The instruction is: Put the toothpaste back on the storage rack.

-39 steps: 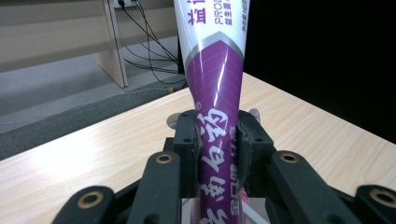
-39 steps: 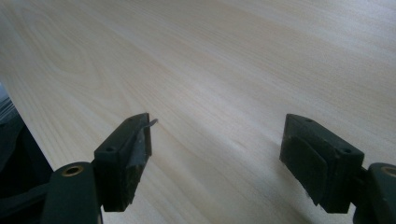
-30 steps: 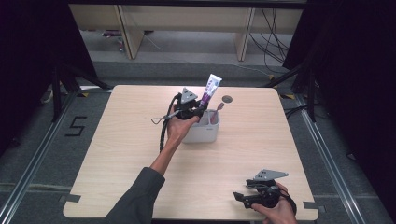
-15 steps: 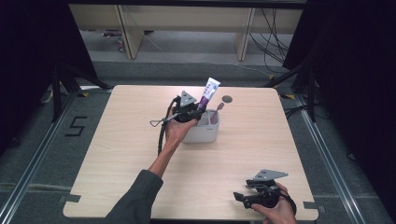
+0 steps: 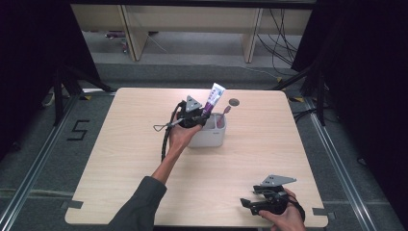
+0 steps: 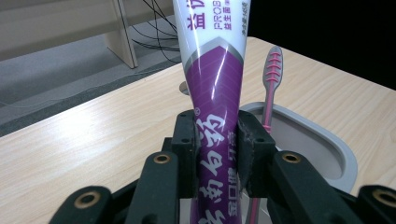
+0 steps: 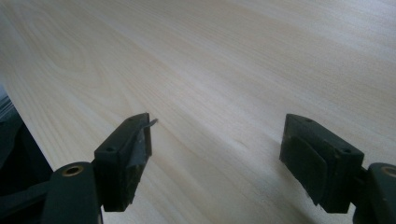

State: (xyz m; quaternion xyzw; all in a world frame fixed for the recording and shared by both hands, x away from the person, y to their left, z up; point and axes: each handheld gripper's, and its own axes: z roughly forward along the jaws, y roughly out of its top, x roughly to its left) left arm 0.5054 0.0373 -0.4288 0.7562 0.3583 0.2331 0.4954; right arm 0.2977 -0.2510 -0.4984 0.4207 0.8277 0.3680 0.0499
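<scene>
Pink toothbrush [image 6: 271,88] beside clamped toothpaste tube [image 6: 215,93]

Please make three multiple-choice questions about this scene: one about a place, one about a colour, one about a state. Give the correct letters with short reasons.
1. Where does the pink toothbrush stand?
A. on the floor
B. in the grey cup
C. at the table's near edge

2. Which colours does the toothpaste tube have?
A. green and yellow
B. black and orange
C. purple and white

3. How are the jaws of the right gripper?
A. wide apart, nothing between them
C. shut on a spoon
B. shut on the tube

Answers:
1 B, its handle goes down into the cup.
2 C, purple body under a white top.
3 A, bare table shows between the jaws; the left gripper clamps the tube.
</scene>
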